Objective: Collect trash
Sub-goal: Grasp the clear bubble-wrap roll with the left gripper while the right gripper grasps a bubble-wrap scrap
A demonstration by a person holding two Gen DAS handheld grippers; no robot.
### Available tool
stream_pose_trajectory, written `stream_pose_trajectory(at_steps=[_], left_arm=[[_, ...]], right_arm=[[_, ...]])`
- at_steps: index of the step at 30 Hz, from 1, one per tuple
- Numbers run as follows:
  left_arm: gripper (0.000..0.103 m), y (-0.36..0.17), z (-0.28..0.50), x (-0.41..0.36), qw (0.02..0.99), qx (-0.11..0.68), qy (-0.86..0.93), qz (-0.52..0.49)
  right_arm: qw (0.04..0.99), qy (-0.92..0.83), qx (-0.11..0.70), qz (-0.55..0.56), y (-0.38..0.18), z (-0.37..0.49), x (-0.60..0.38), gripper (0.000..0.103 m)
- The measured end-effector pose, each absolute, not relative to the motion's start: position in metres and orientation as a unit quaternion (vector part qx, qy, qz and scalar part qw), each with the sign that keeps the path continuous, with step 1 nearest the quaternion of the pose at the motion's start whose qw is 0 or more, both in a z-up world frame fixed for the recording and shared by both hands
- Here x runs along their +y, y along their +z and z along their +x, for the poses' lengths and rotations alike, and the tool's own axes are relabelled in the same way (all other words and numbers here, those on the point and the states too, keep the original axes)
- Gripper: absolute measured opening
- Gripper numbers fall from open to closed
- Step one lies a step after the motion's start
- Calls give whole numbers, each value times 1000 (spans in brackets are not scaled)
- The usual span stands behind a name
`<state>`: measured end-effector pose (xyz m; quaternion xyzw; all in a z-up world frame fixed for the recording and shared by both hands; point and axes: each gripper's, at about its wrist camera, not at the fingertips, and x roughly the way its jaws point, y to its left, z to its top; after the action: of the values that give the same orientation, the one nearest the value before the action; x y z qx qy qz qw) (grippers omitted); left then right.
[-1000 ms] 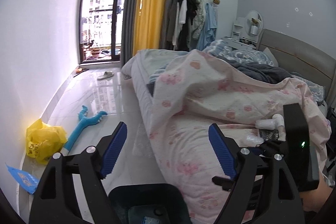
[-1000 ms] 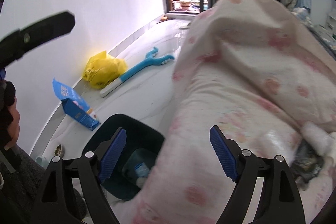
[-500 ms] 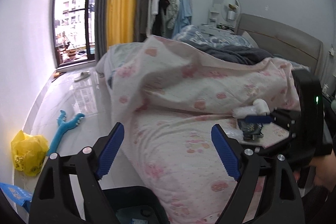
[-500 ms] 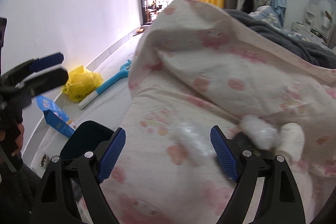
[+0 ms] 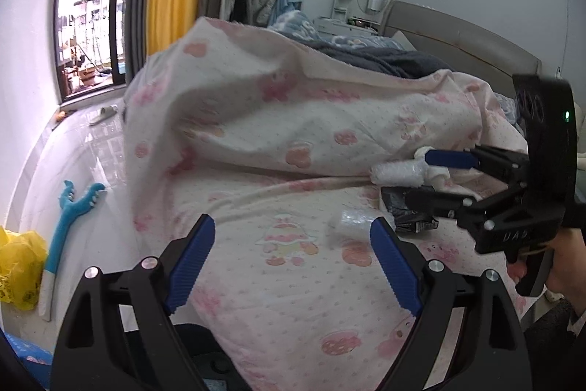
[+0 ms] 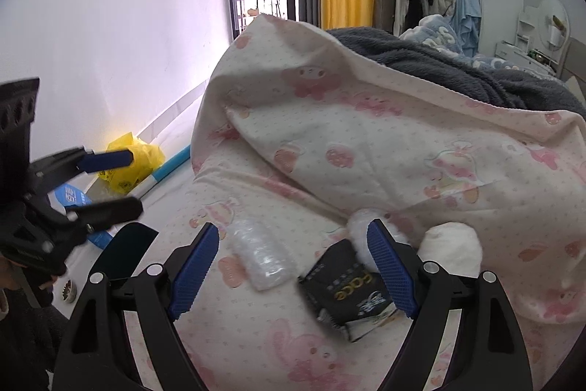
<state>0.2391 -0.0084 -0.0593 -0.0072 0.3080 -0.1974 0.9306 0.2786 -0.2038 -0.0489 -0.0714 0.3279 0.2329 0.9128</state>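
1. Hovering over a bed covered by a white quilt with pink cartoon prints (image 6: 384, 149), the right gripper (image 6: 293, 266) has its 2 blue-padded jaws spread wide, with nothing pressed between them.
2. Lying on the quilt between those jaws are a crumpled clear plastic wrapper (image 6: 262, 259) and a black snack packet with gold lettering (image 6: 346, 292); neither pad touches them as far as the view shows.
3. Just behind the right-hand pad sit a scrunched clear plastic ball (image 6: 360, 229) and, beside it, a white wad of tissue (image 6: 452, 248).
4. Seen from the left wrist, the left gripper (image 5: 291, 262) is also wide, its jaws empty over the quilt (image 5: 256, 120), and the clear plastic wrapper (image 5: 351, 220) lies just ahead of its right-hand pad.
5. From that view the right gripper (image 5: 436, 178) reaches in from the right, held by a hand (image 5: 560, 270), its fingers straddling the black packet (image 5: 410, 207) and the plastic ball (image 5: 399, 173).
6. On the glossy floor by the wall lie a yellow plastic bag (image 6: 135, 163), a blue-and-white long-handled tool (image 5: 67, 218) and a blue carton (image 6: 78, 200).
7. A dark teal bin (image 6: 124, 251) stands at the bed's edge, below the left gripper (image 6: 110, 182).
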Motion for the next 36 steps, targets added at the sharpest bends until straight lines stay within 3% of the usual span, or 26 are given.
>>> stream_pose_trajectory(at_steps=[10,27,36], left_arm=[[89,-81,260,-33,910,337,-240,-8],[89,-102,278,-78,884,364,-292,12],[85,-107,279,-96,881,366,-298,29]], right_arm=[[905,262,330,-63,-51,299,-222,84],[888,262,367,-86,-72,333,-236,65],[882,238,389,-120,-79,337,-246,49]])
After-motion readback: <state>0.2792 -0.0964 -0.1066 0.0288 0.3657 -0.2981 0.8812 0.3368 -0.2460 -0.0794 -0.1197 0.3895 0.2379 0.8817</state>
